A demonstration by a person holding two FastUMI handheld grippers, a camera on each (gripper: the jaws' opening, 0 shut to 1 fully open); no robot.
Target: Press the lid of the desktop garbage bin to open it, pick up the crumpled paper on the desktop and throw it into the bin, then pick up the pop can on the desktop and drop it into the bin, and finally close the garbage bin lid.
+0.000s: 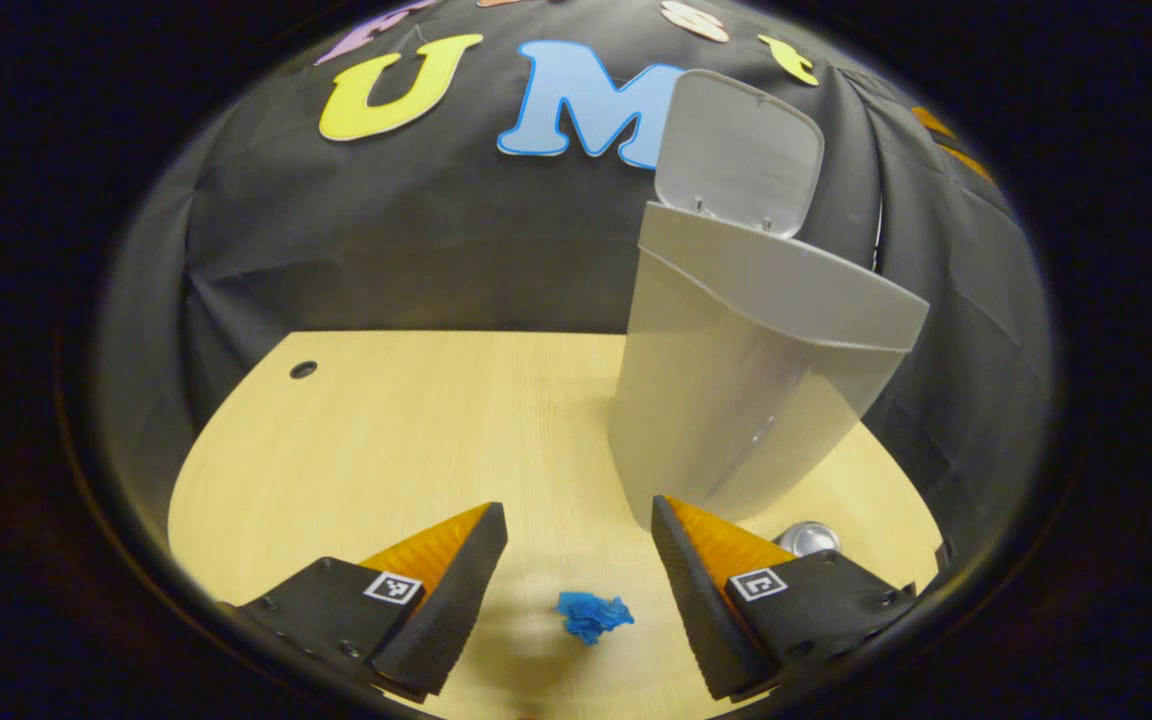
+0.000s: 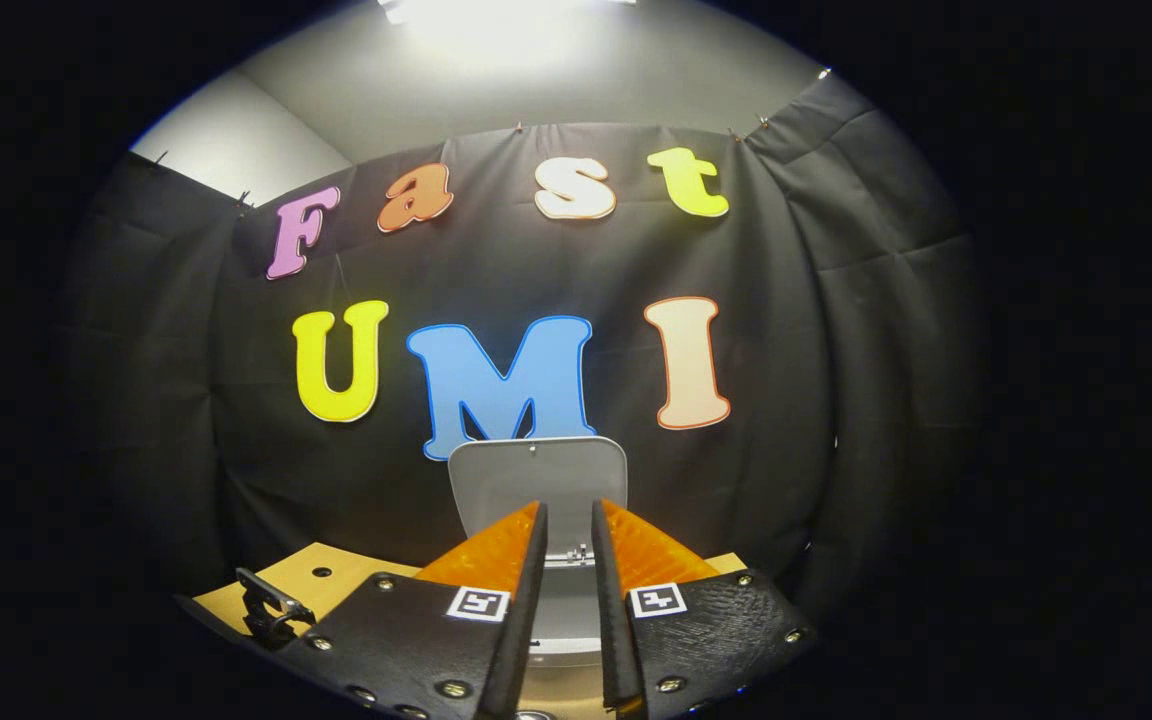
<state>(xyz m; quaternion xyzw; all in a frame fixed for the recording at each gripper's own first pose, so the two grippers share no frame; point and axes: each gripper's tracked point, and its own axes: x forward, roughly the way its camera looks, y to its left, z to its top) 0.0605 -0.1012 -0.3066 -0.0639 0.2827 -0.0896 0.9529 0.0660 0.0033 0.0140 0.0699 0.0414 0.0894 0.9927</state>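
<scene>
Bin (image 1: 736, 400) stands on the table (image 1: 416, 420), lid (image 1: 736, 150) up, no readable label. Left gripper (image 1: 576, 530) spread wide, empty, above the crumpled paper (image 1: 592, 614); can (image 1: 808, 538) beside the bin's base. Right gripper (image 2: 568, 530) nearly closed, empty, facing the lid.

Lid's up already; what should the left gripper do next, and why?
Probably lower the left gripper onto the crumpled paper and close. The bin lid stands open, and the paper lies on the table between its open fingers.
</scene>
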